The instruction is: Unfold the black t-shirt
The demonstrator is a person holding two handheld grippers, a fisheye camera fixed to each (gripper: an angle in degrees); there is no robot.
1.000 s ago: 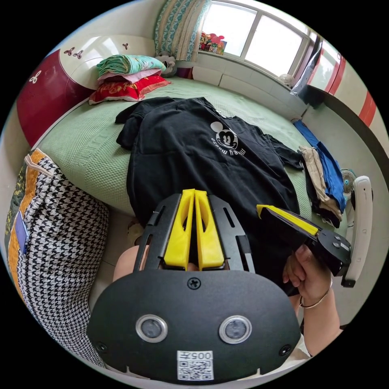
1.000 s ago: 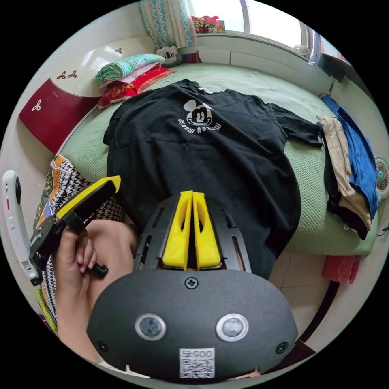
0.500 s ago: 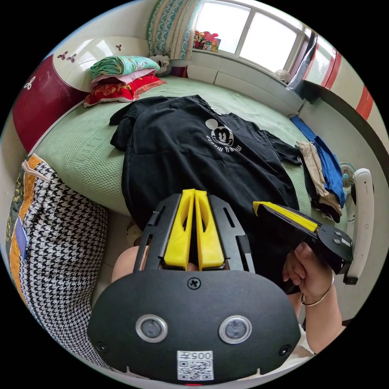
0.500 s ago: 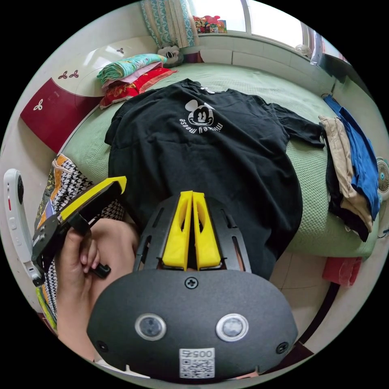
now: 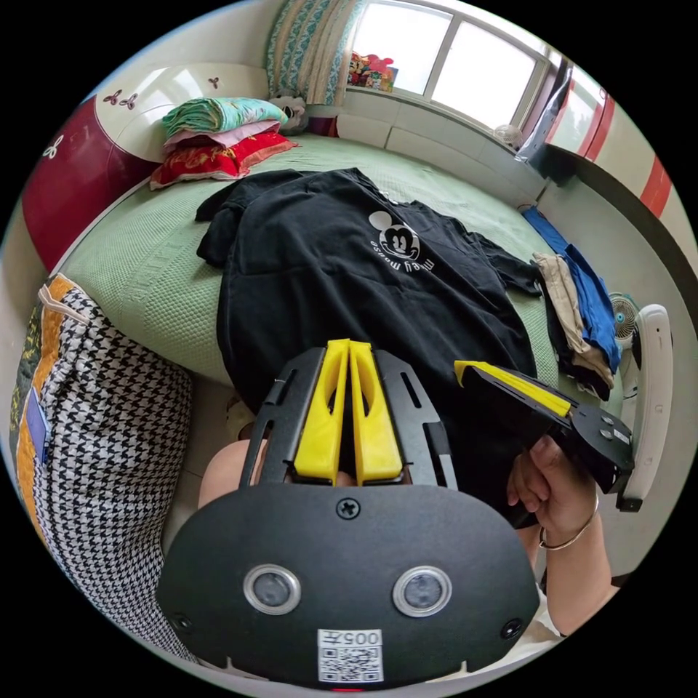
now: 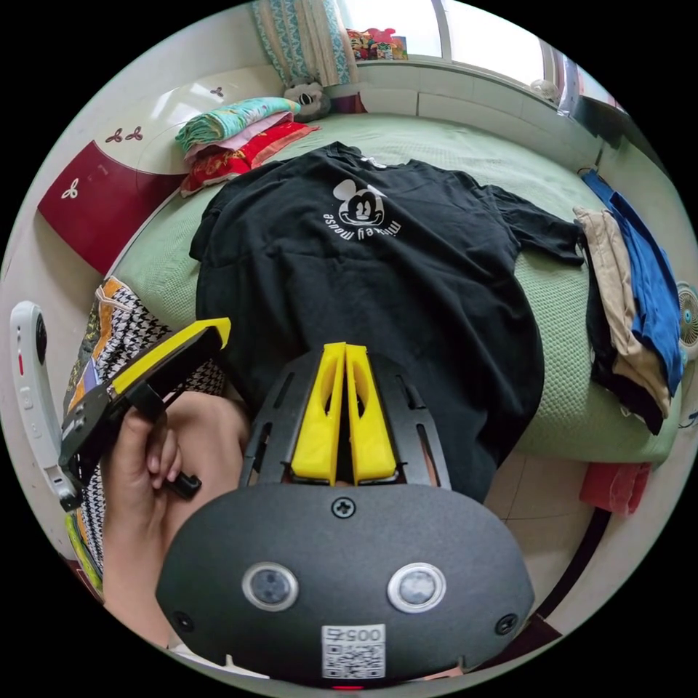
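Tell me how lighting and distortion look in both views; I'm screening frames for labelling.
Left gripper view: the window is blown out white, and fisheye bends the bed edge. Right gripper view: even daylight, the black t-shirt keeps little fold detail, its print stays sharp, and the rim curves strongly.

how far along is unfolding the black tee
Done, it looks: the black t-shirt lies spread print-up on the green bed, both sleeves out, hem draped over the near edge. In hand: nothing; the left gripper and right gripper are shut and empty, short of the cloth. Left: at most smoothing the bunched sleeve.
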